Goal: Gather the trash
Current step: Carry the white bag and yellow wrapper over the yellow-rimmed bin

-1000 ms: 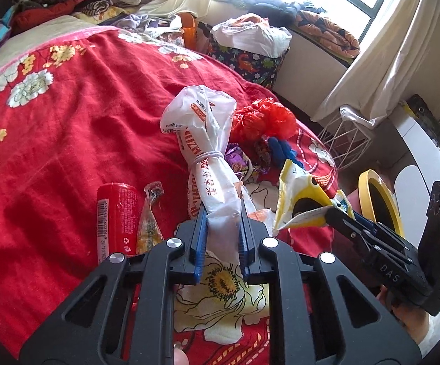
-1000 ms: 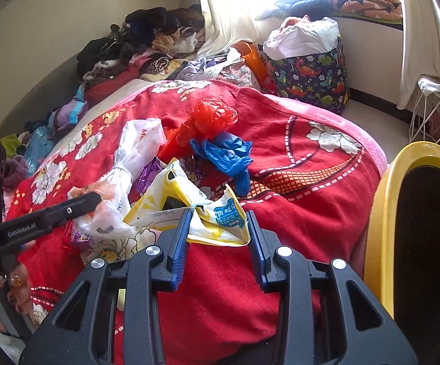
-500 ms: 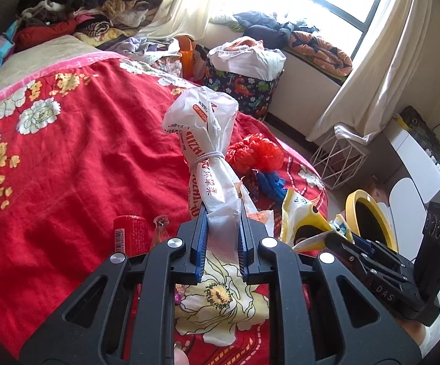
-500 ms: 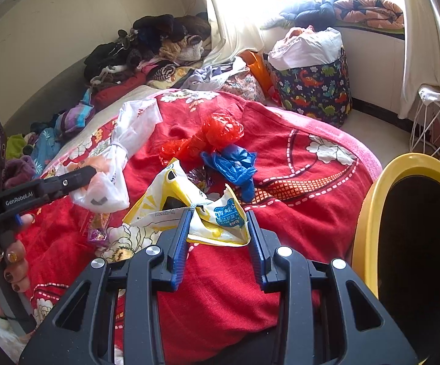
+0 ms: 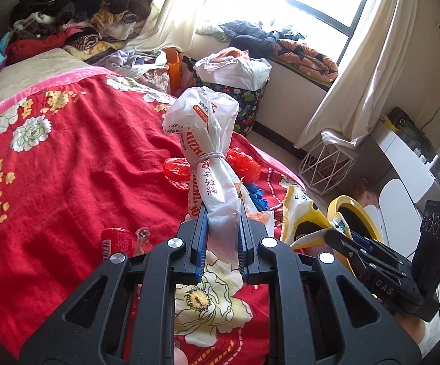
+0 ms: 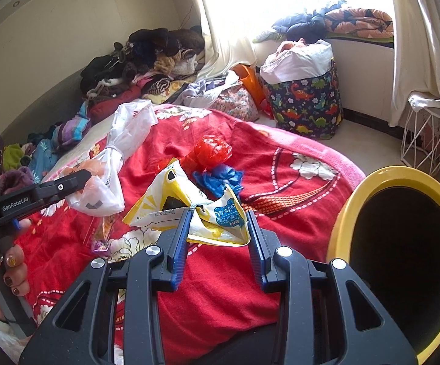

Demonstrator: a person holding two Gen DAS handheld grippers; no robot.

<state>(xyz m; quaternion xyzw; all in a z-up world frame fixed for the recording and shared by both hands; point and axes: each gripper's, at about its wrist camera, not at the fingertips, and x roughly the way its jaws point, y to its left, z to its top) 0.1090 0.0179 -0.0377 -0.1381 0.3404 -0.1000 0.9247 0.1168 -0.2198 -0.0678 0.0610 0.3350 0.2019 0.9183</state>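
My left gripper (image 5: 220,237) is shut on a long white plastic bag (image 5: 207,152) with red print, tied at its middle, held up off the red bedspread (image 5: 77,164); the same white bag (image 6: 119,152) hangs at the left of the right wrist view. My right gripper (image 6: 216,231) is shut on a crumpled yellow and white packet (image 6: 195,206), lifted above the bed beside the yellow bin (image 6: 399,258). A red plastic wrapper (image 6: 210,150) and a blue bag (image 6: 220,179) lie on the bed behind the packet. A red can (image 5: 115,240) and a small clear wrapper (image 5: 142,235) lie left of the left gripper.
The yellow bin's dark mouth opens at the bed's right edge. A dinosaur-print basket (image 6: 308,103) with white cloth, a white wire stand (image 6: 426,143) and curtains stand by the window. Piled clothes (image 5: 77,15) fill the bed's far end. A hand (image 6: 4,267) holds the left tool.
Both grippers have risen with their loads: the white bag has come up off the bed and the yellow packet is higher, with the bin's mouth larger at the right.
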